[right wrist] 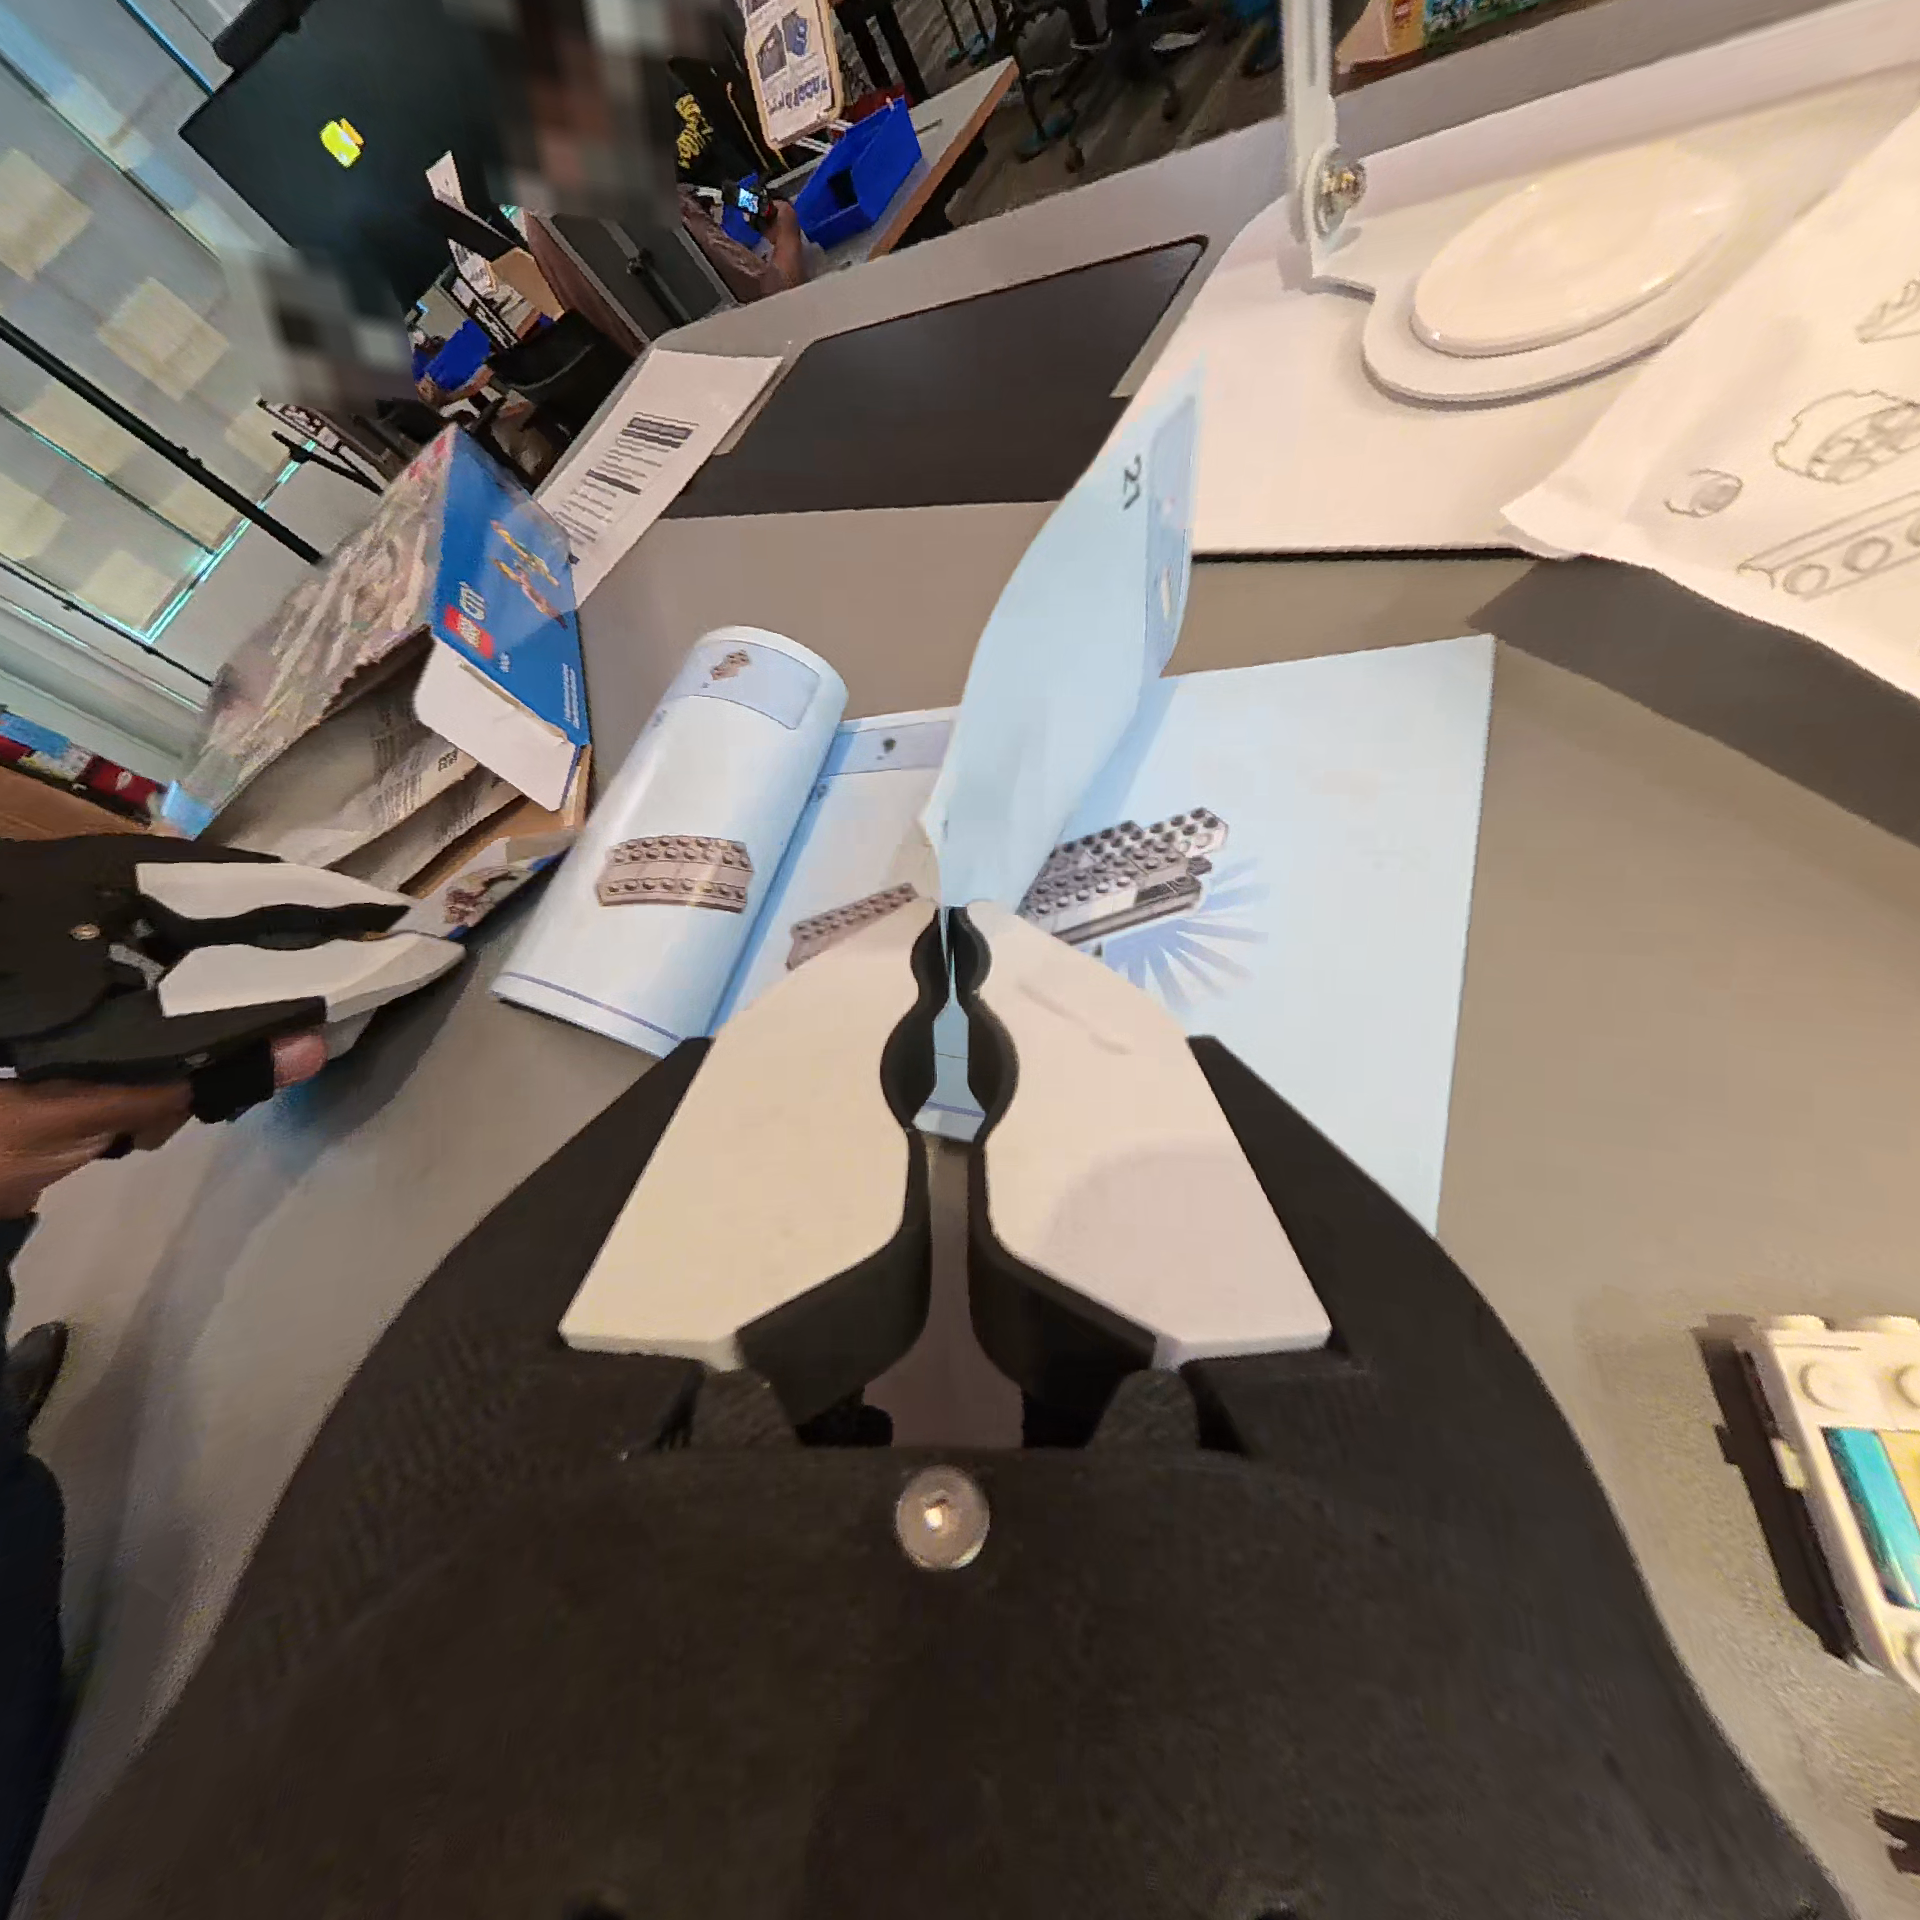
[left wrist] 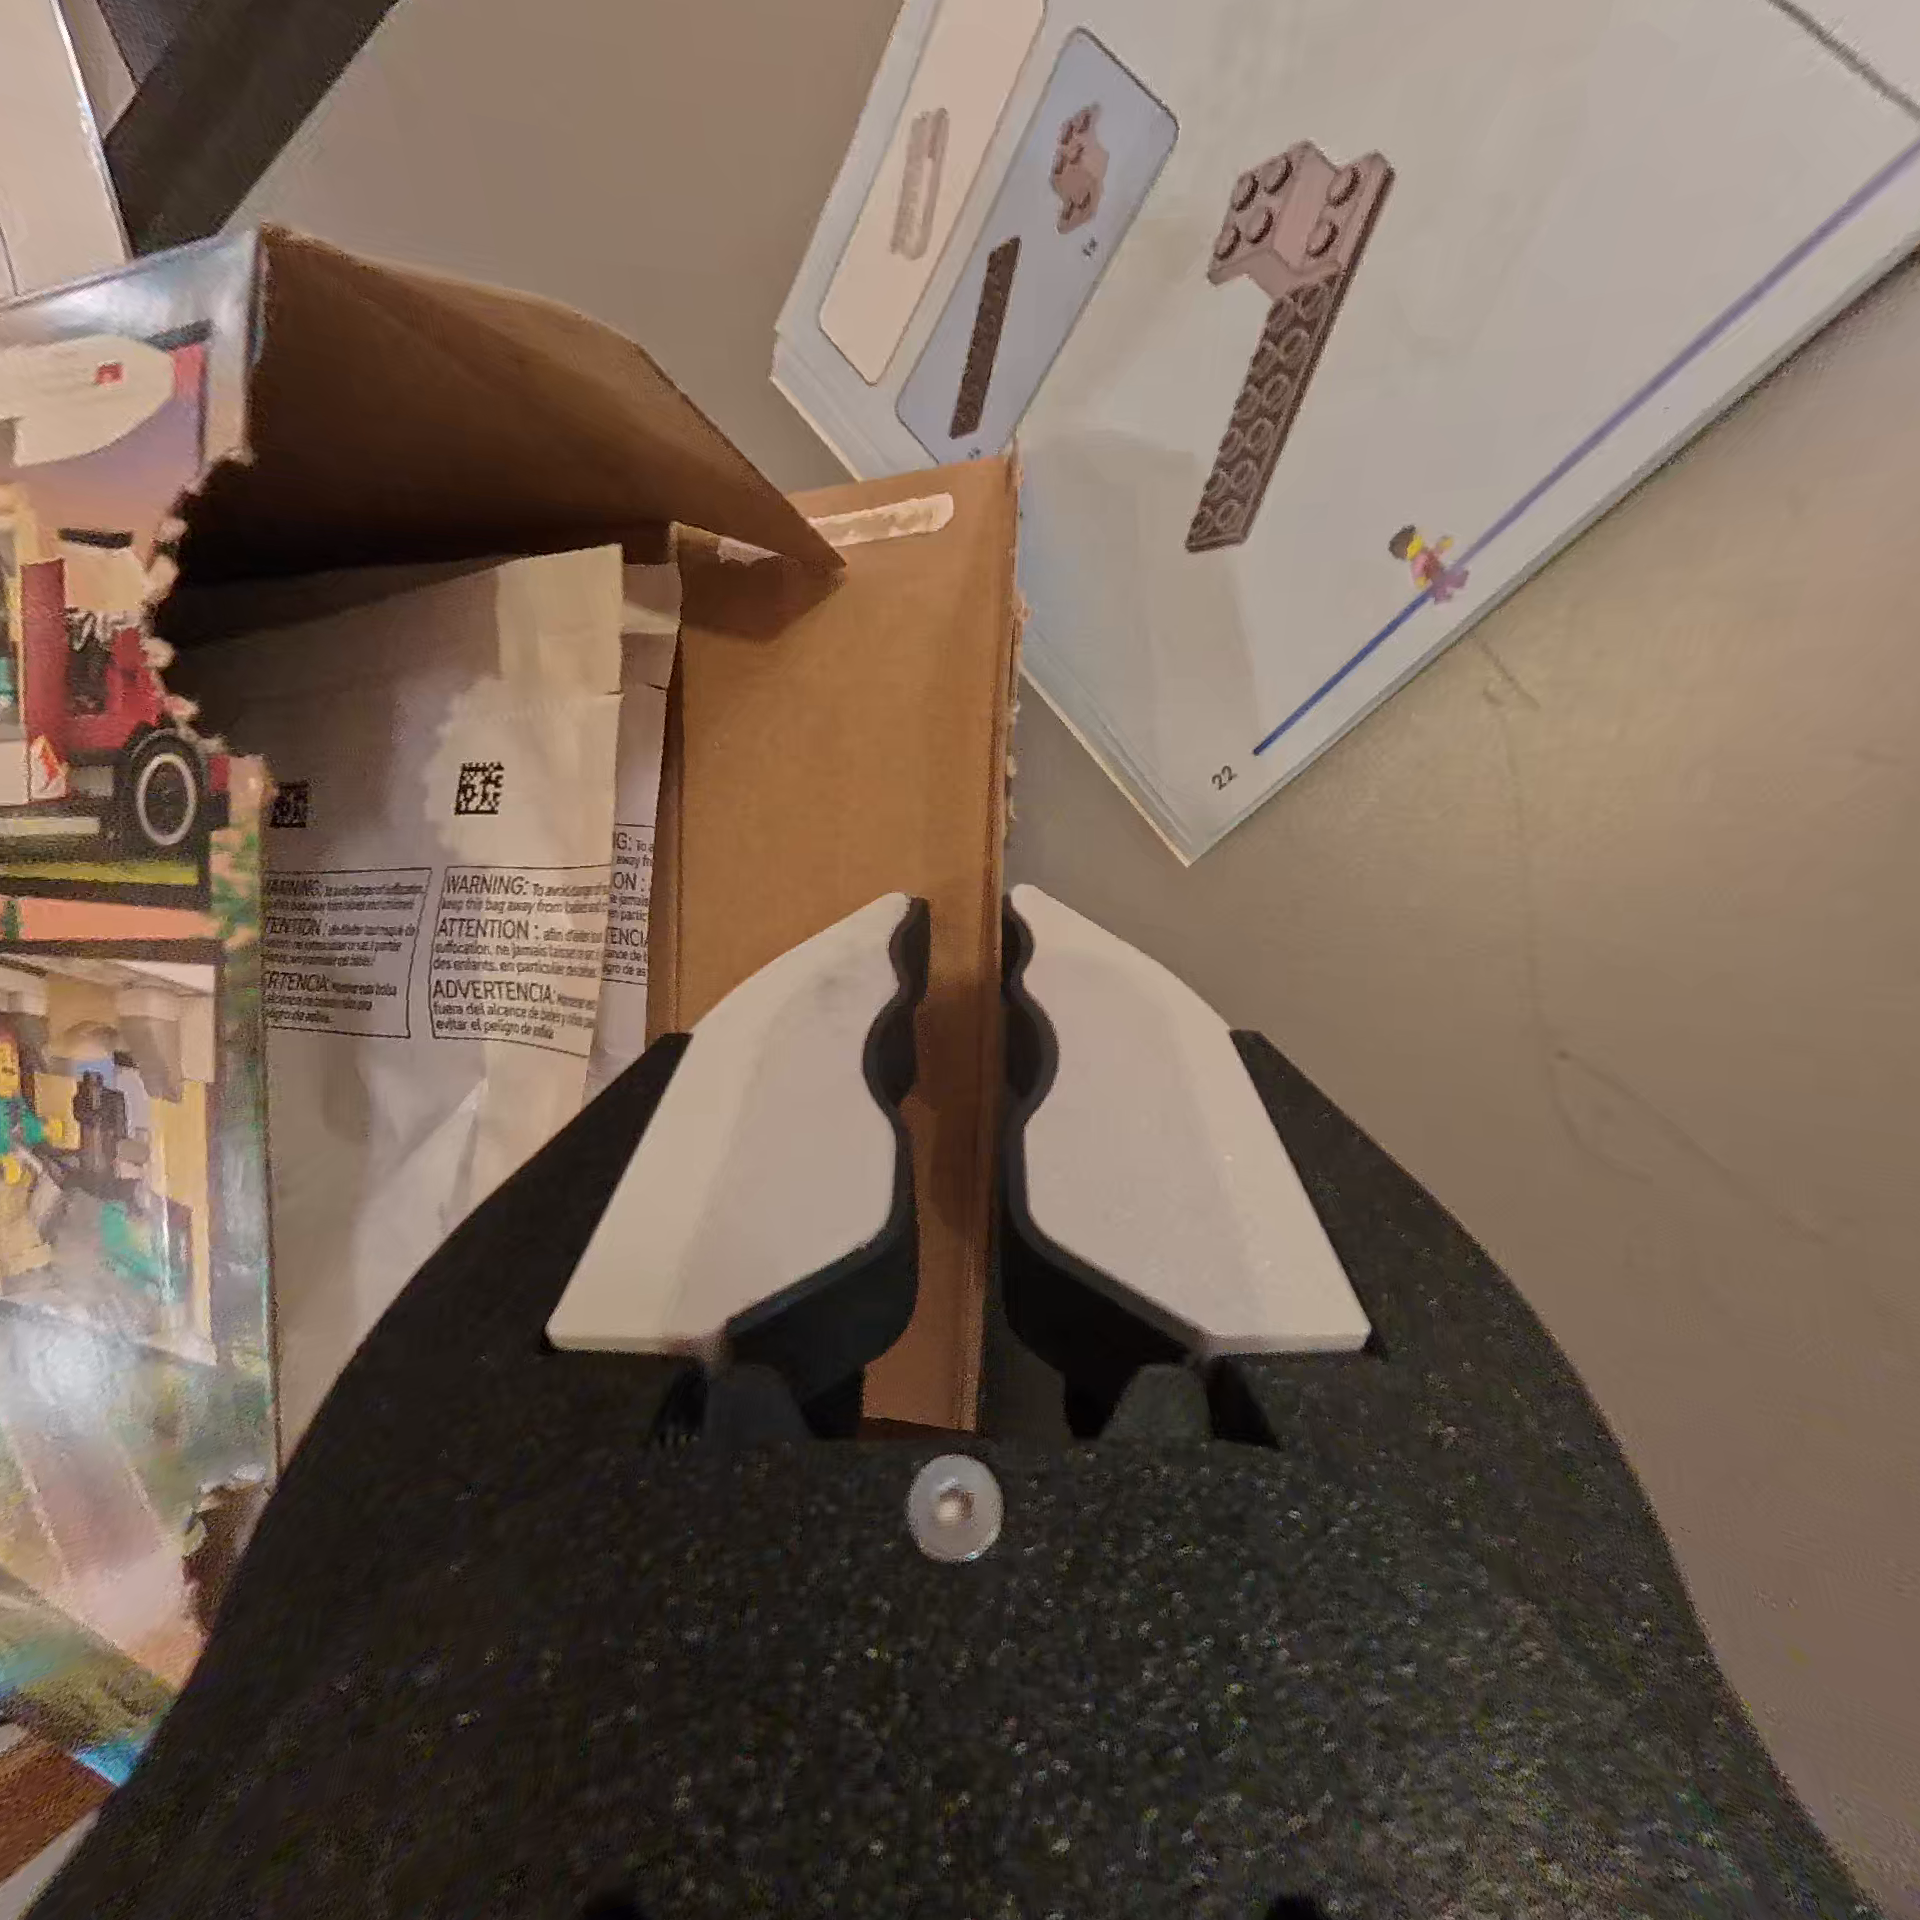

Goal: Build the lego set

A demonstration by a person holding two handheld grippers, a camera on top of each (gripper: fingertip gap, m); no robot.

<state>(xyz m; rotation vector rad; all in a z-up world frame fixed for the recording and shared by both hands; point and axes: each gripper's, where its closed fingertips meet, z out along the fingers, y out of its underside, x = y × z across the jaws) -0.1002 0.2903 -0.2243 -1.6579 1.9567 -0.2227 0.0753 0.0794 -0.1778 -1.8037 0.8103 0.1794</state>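
Observation:
In the right wrist view my right gripper [right wrist: 951, 920] is shut on the lower edge of a pale blue page [right wrist: 1070, 675] of the open instruction booklet [right wrist: 1330, 831]. The page stands lifted above the booklet, which lies on the grey table [right wrist: 1662, 1039]. My left gripper [left wrist: 961, 914] hovers over the brown cardboard flap [left wrist: 831, 727] of the torn-open set box [left wrist: 104, 831]. Its jaws stand narrowly apart, the flap shows through the gap behind them, and nothing is between the pads. It also shows at the left of the right wrist view [right wrist: 436, 935], next to the box.
White paper parts bags [left wrist: 416, 831] lie in the box. The booklet [left wrist: 1455, 364] lies beyond the flap. A partly built white model [right wrist: 1849, 1475] sits at the right edge. A white lamp base [right wrist: 1538, 270] and a paper sheet with drawings [right wrist: 1766, 499] lie far right. A hand [right wrist: 104, 1112] holds the left gripper. Left tips to right tips: about 30 cm.

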